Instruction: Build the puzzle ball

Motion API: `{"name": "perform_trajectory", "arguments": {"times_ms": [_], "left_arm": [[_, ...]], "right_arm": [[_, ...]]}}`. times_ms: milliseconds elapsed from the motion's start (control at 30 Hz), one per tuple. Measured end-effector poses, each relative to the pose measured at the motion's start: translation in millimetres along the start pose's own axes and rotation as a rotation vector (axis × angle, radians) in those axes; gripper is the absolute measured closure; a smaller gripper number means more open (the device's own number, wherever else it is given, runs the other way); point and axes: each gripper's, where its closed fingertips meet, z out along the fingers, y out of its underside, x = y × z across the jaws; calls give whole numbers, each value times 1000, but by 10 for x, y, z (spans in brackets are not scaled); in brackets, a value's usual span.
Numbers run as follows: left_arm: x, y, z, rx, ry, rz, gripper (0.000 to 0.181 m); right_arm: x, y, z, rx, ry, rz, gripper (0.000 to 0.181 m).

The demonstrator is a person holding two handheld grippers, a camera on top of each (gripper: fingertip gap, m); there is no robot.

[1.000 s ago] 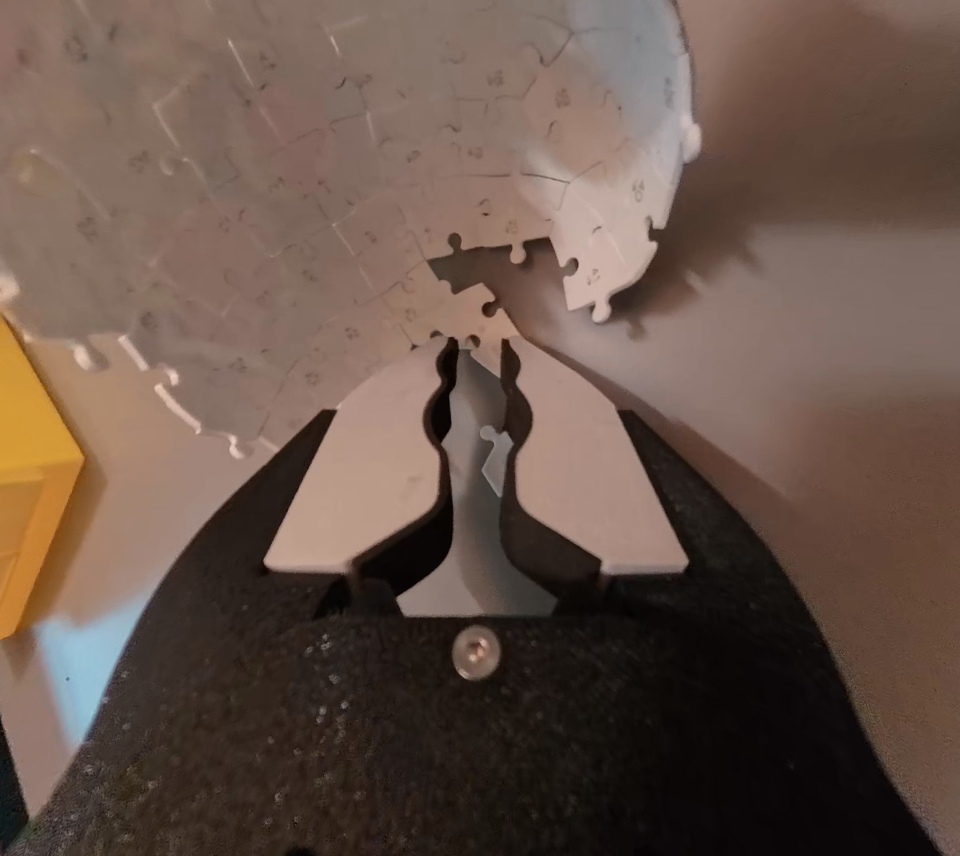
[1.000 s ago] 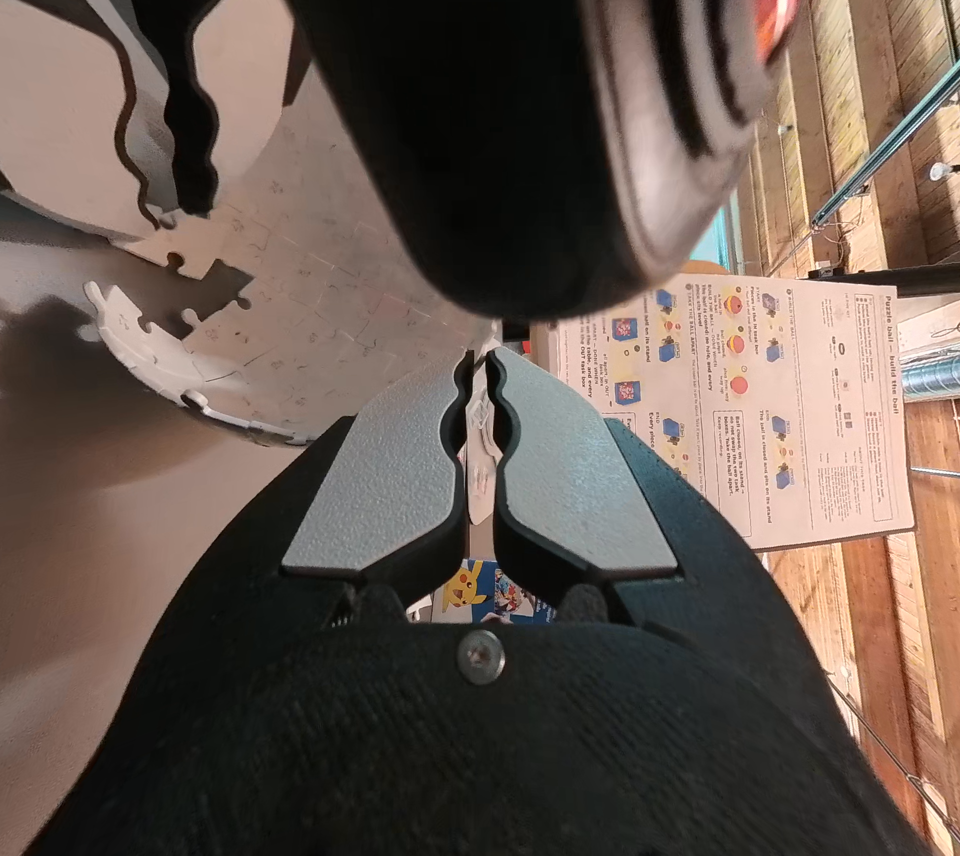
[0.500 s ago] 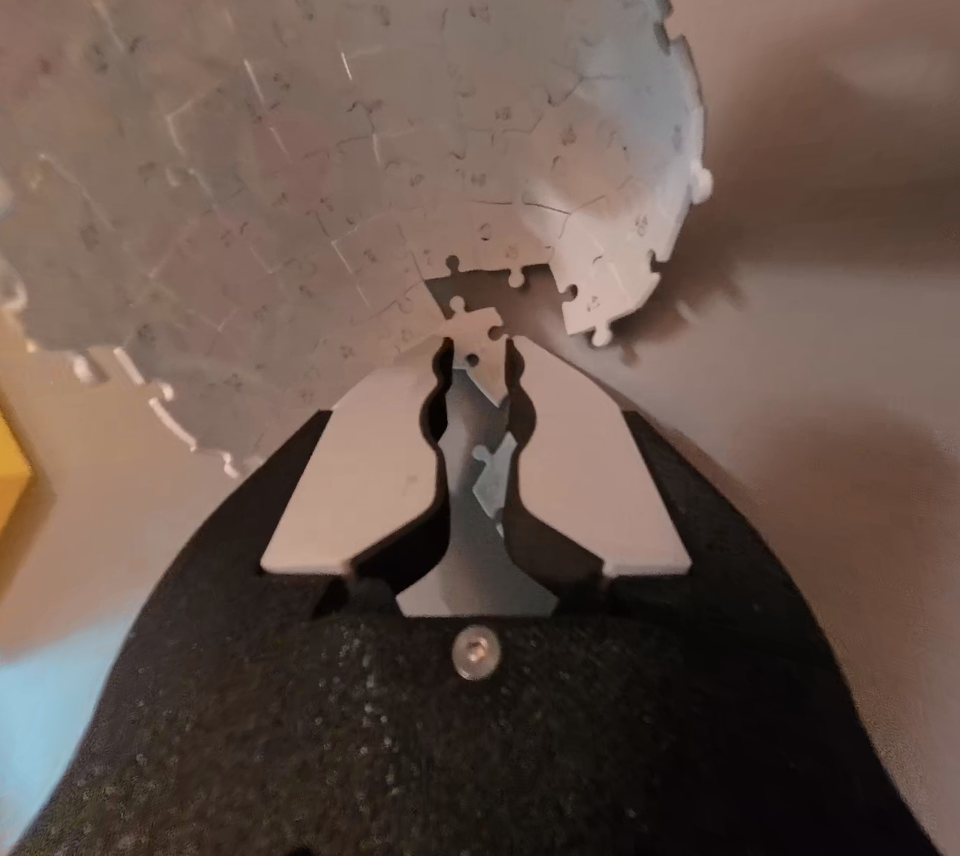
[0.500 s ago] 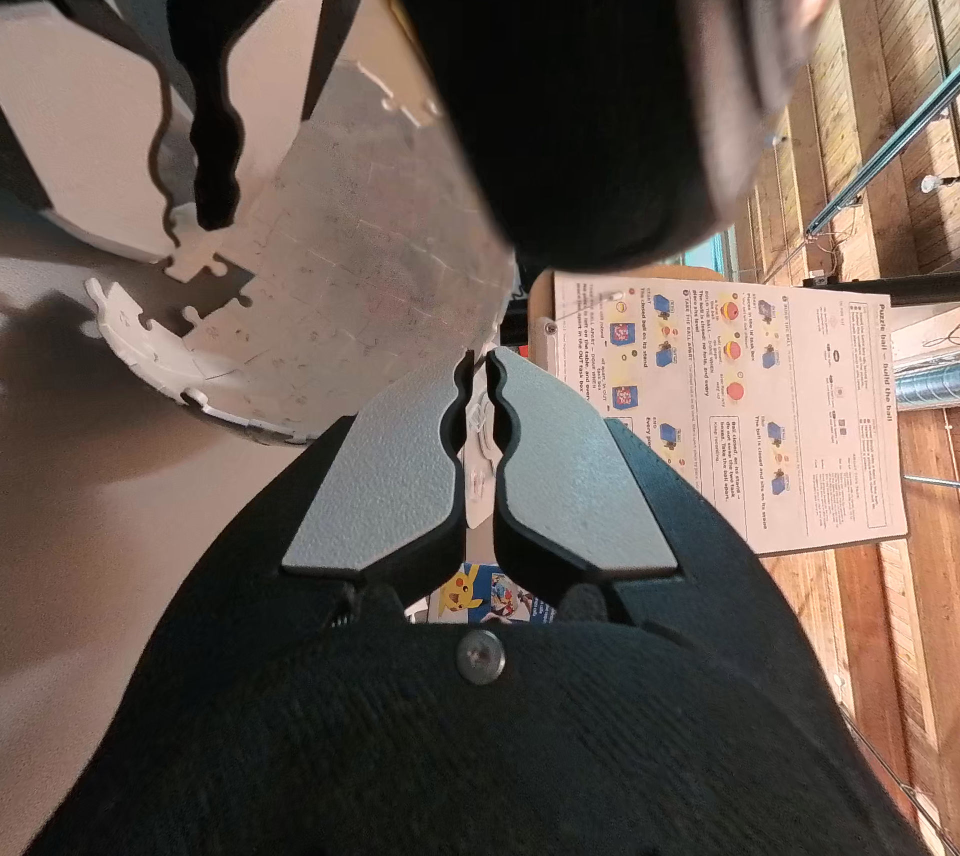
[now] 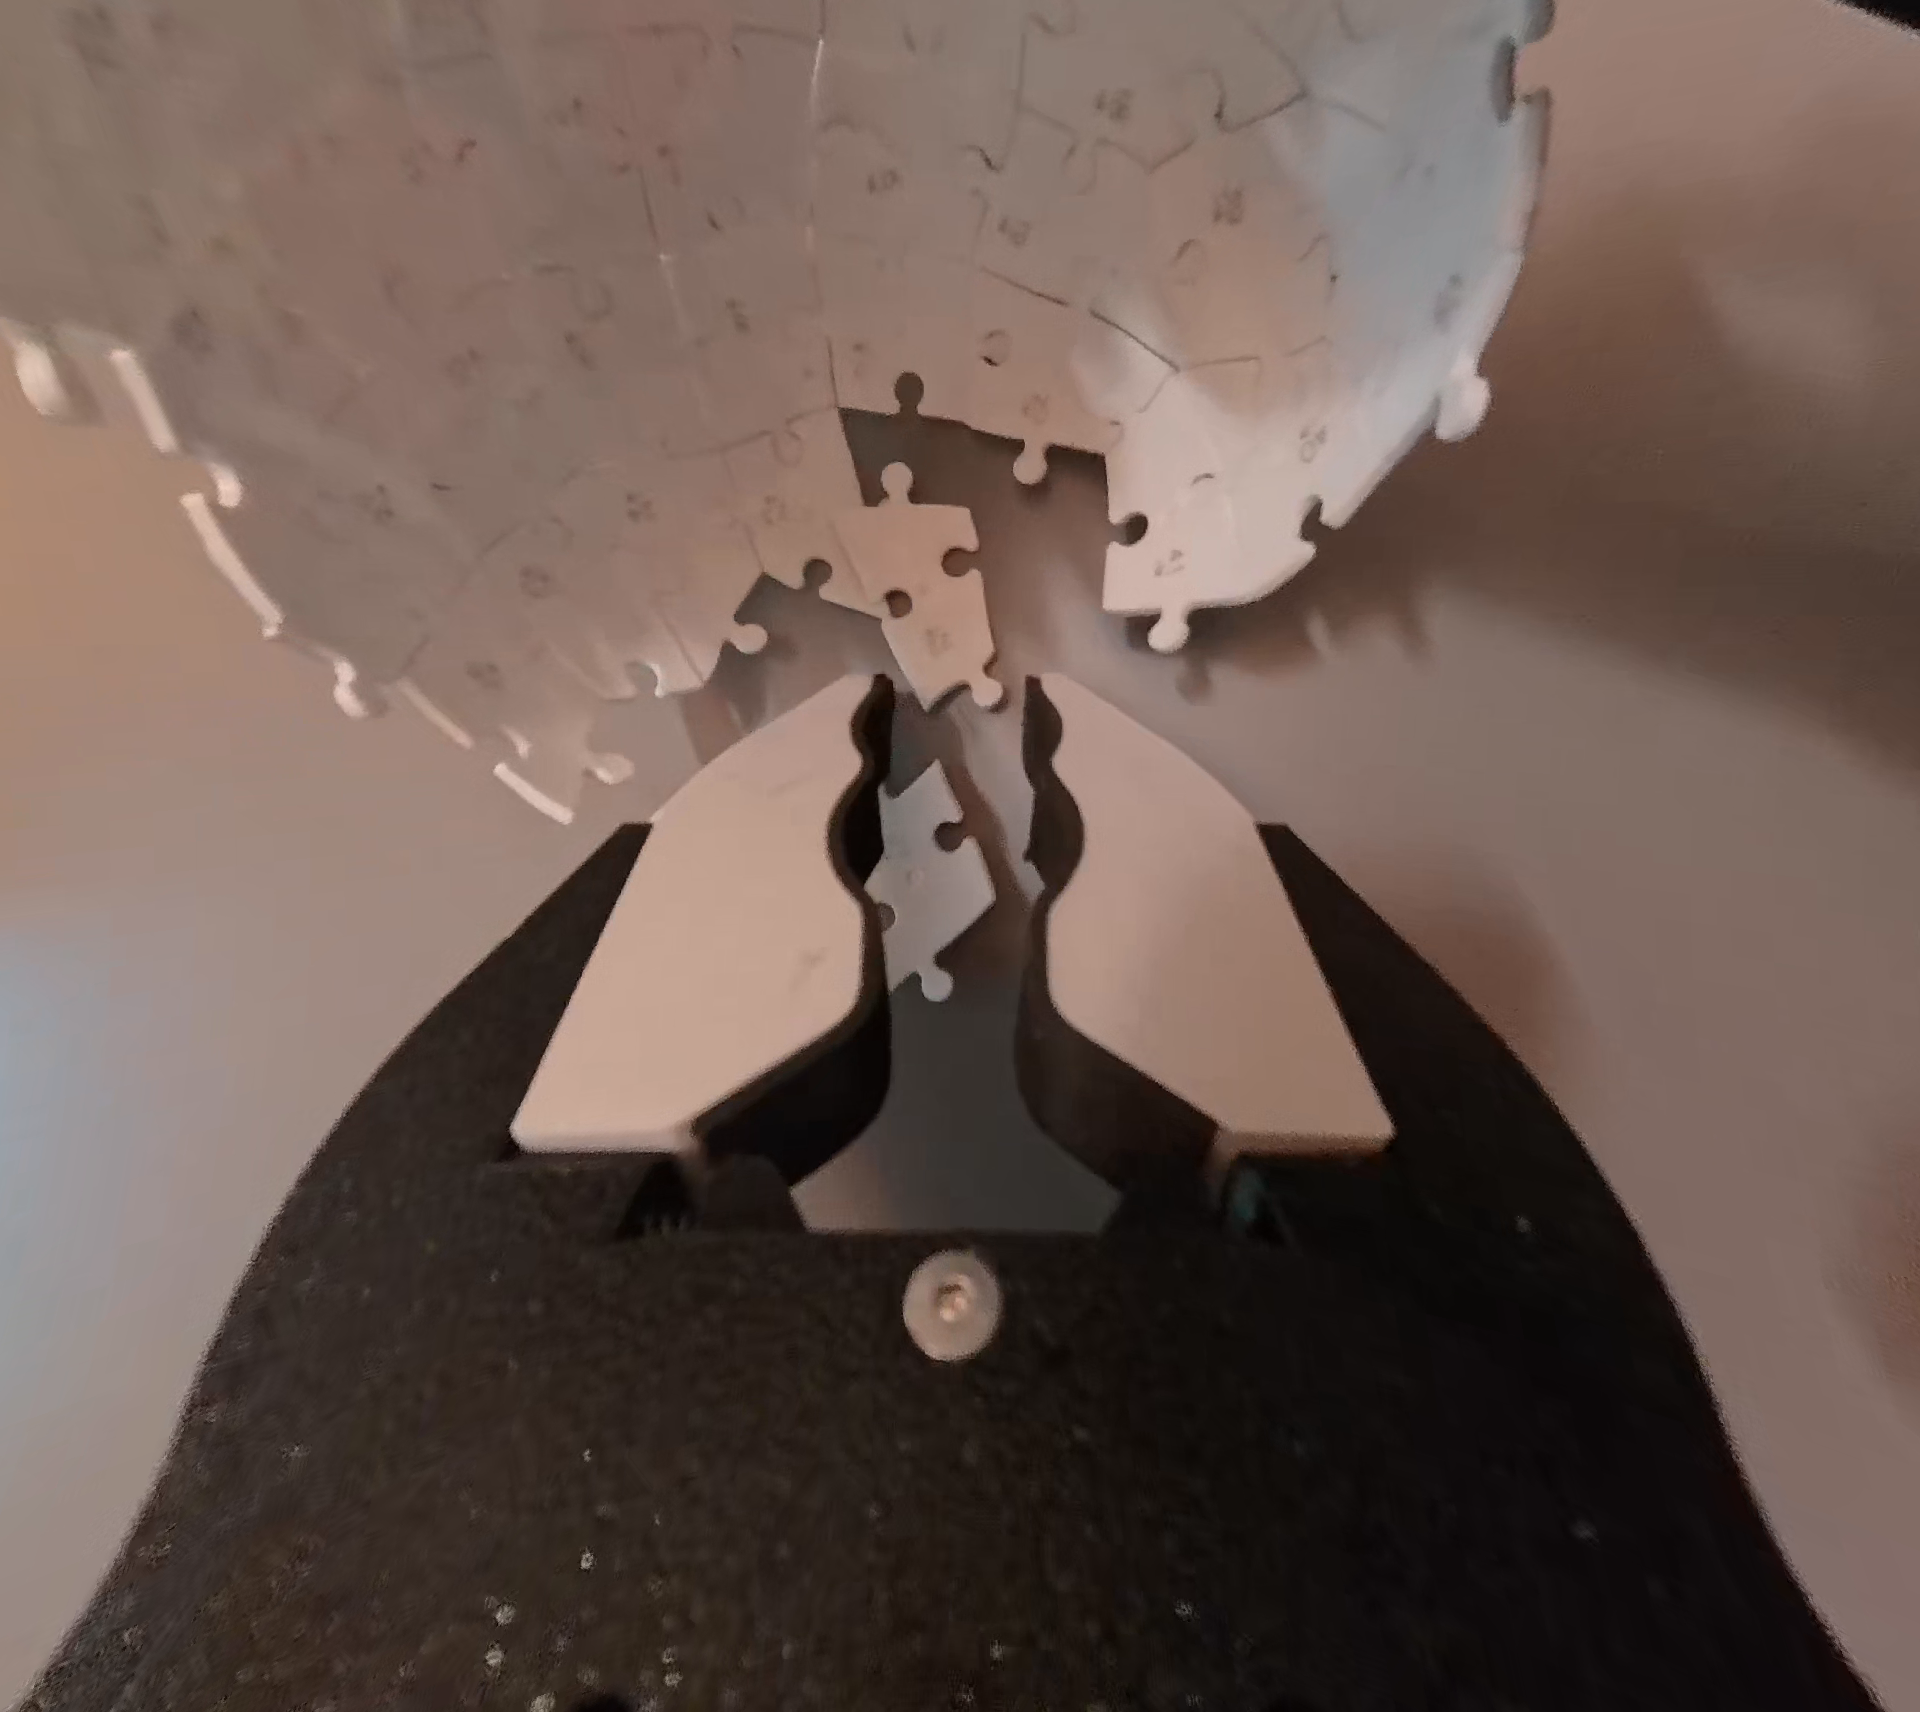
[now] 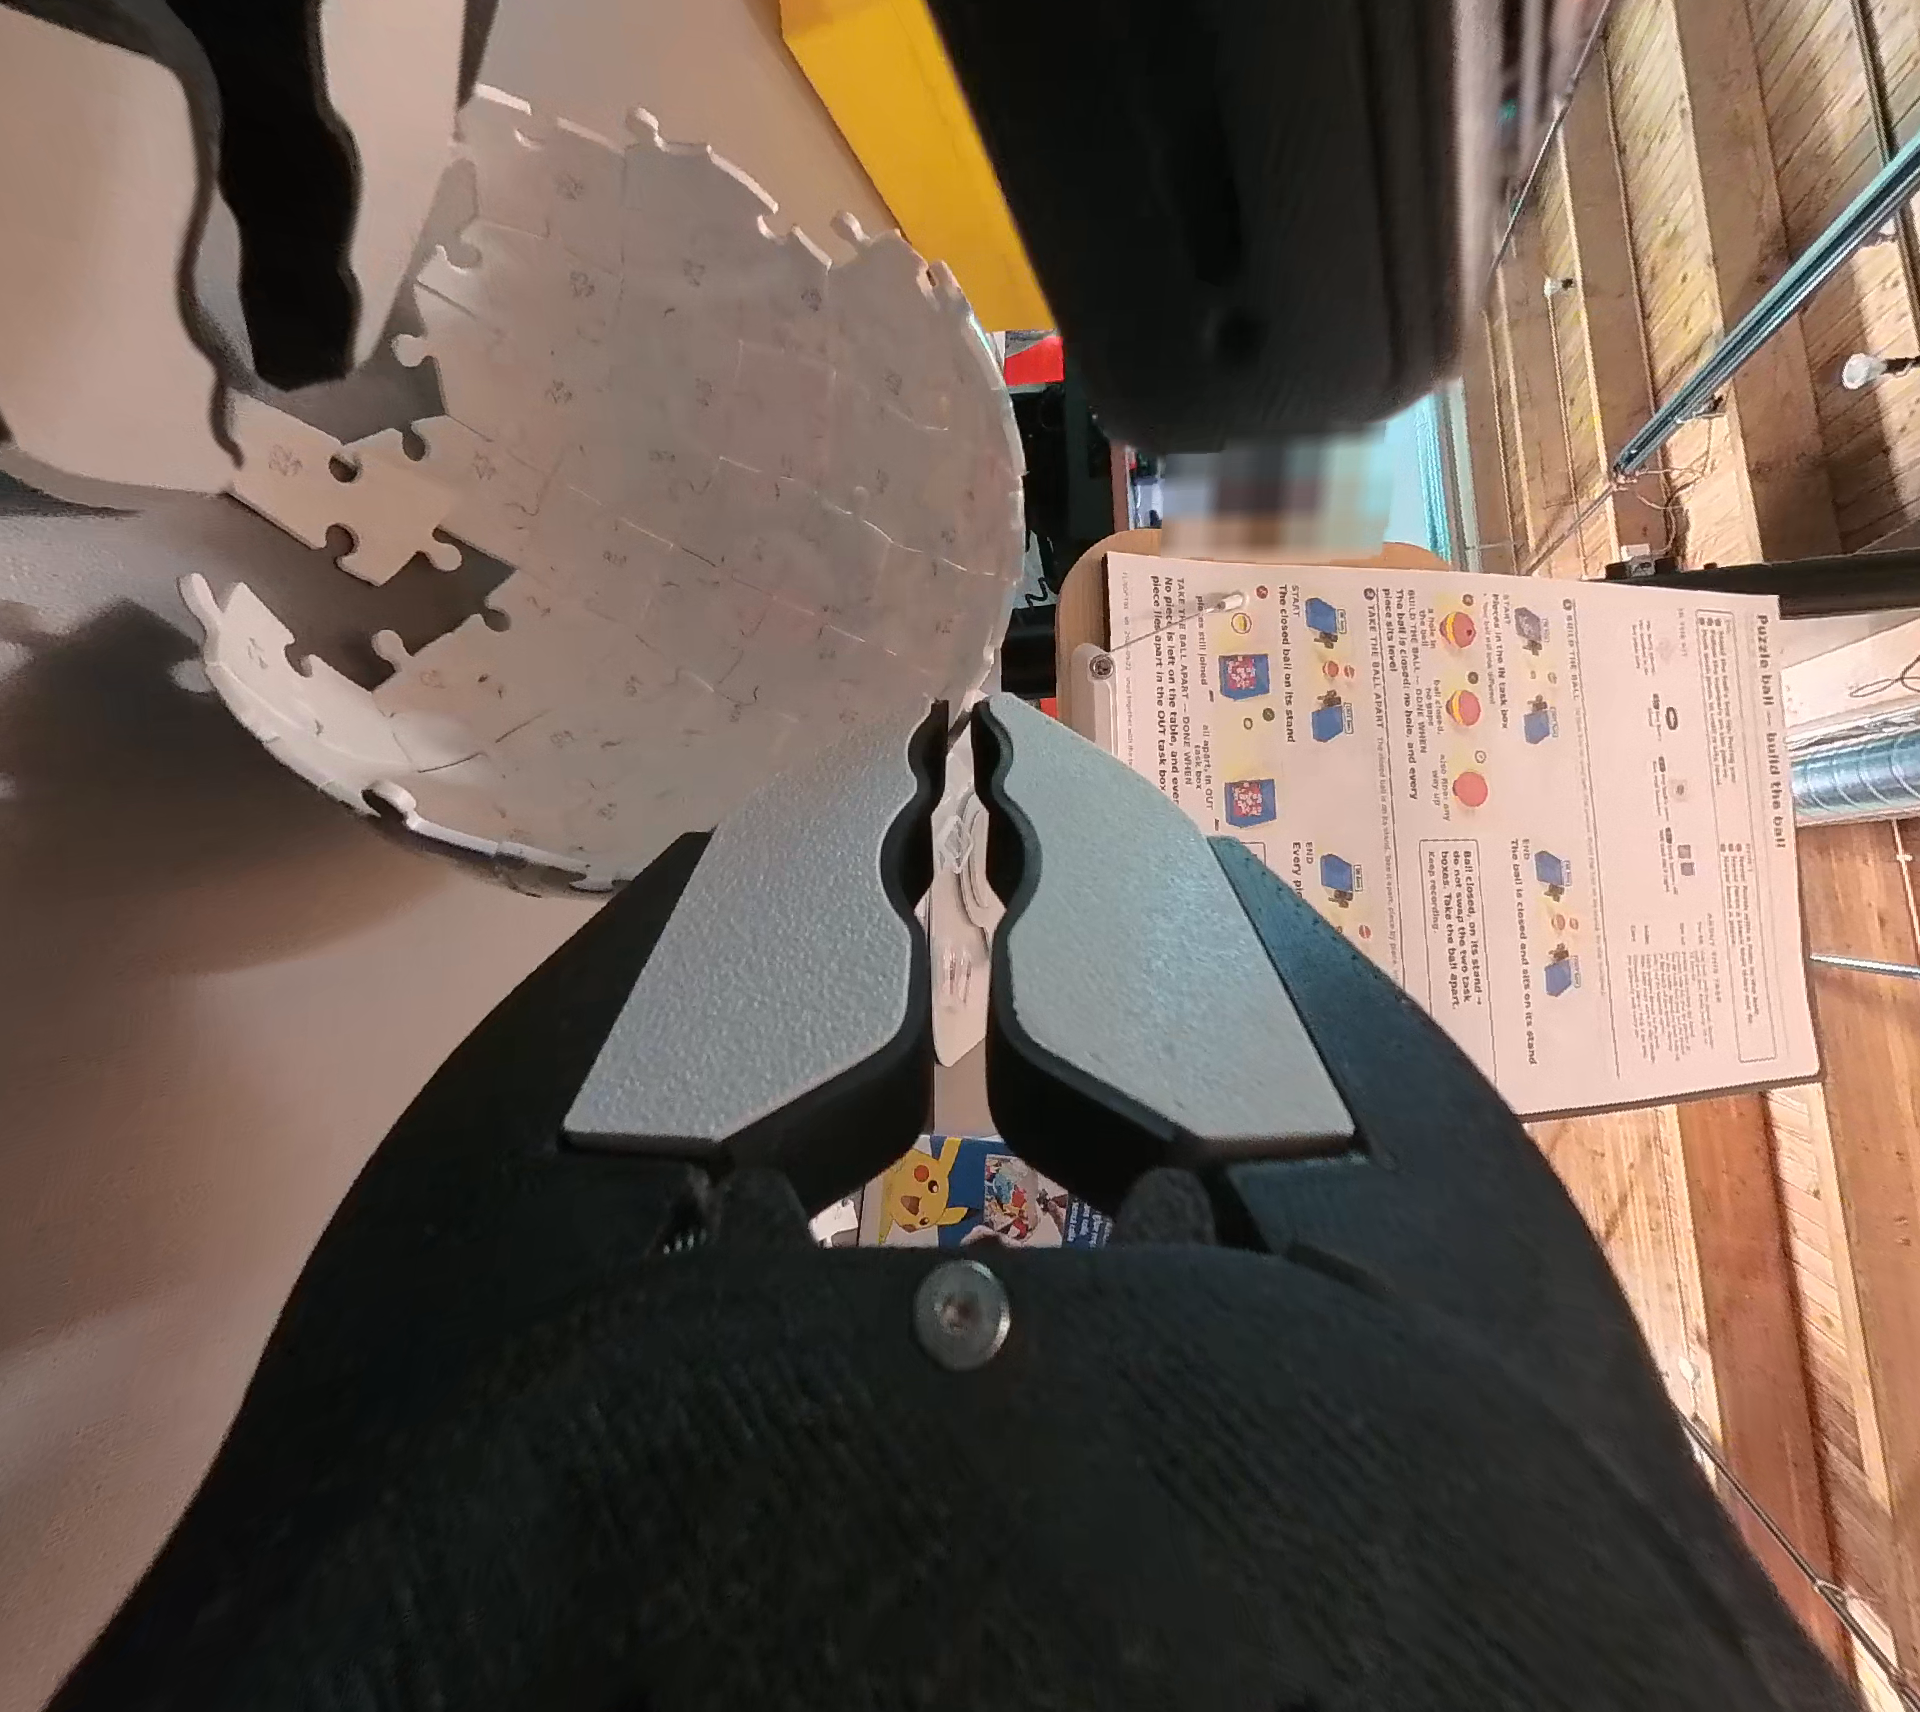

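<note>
The half-built white puzzle ball [image 5: 727,208] lies open on the desk [image 5: 1558,935] with a loose piece [image 5: 930,592] sitting crooked at the notch in its rim. The left hand-held gripper [image 5: 956,706] stands narrowly parted just behind that piece (a second piece [image 5: 925,883] shows between its fingers). The right hand-held gripper [image 6: 958,727] is pinched on the ball's rim, an instruction sheet [image 6: 1455,831] beyond it.

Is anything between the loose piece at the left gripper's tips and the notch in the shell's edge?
Nothing visible blocks it. The loose piece already sits tilted in the notch of the puzzle shell, just ahead of the left gripper. It is not locked in: a gap remains on its right.
</note>
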Motion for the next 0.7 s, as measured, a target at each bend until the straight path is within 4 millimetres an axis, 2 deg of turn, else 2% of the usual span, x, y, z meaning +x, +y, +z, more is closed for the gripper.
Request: {"name": "perform_trajectory", "arguments": {"times_ms": [133,467,700], "left_arm": [[-17,-17,24,-11,-20,-9,165],[-27,-85,59,59,-65,97,166],[-68,-152,113,84,-74,104,166]], "right_arm": [[5,-19,0,4,1,-2,177],[10,-18,9,8,4,-3,177],[12,-29,10,27,10,-7,177]]}}
